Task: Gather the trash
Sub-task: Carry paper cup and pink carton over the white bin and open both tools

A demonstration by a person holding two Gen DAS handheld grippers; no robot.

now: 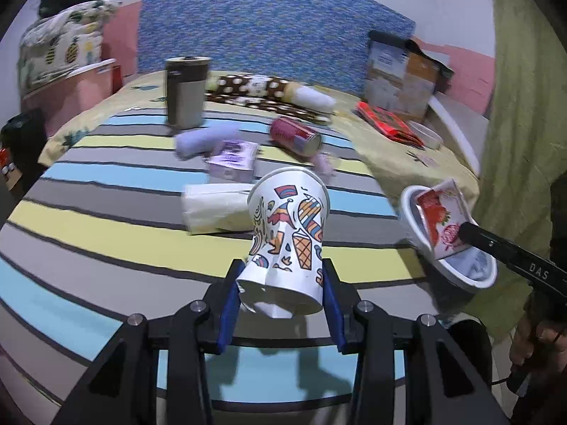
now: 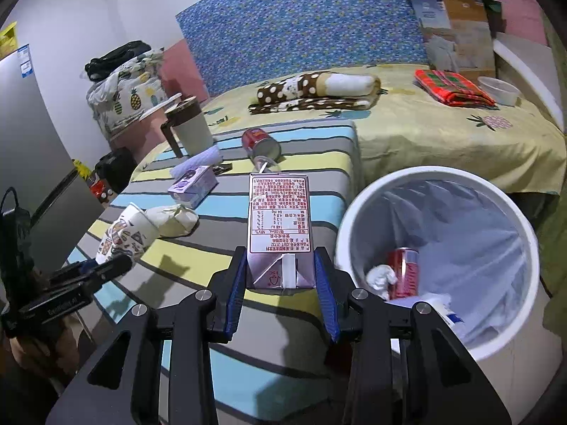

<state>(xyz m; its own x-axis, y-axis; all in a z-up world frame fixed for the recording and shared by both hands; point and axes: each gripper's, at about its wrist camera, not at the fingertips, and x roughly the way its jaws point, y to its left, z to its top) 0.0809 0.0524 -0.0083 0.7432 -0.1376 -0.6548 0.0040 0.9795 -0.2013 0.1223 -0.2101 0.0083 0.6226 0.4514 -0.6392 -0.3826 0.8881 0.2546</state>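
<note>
Now the left claw point(image 1: 281, 283) pinches a crushed paper cup point(image 1: 285, 244), the right claw point(image 2: 280, 272) a drink carton point(image 2: 280, 226).

A patterned paper cup point(image 1: 287, 237), crumpled at its base, is pinched mouth-forward above the striped bed cover. A red-and-white drink carton point(image 2: 280, 230) (label upside down) is clamped upright beside the white lined bin point(image 2: 358, 219), which holds a red can point(image 2: 404, 272) and crumpled tissue point(image 2: 381, 278). Another red can point(image 2: 260, 143), a purple carton point(image 2: 193, 182) and a pale wad point(image 2: 173, 217) lie on the cover.
</note>
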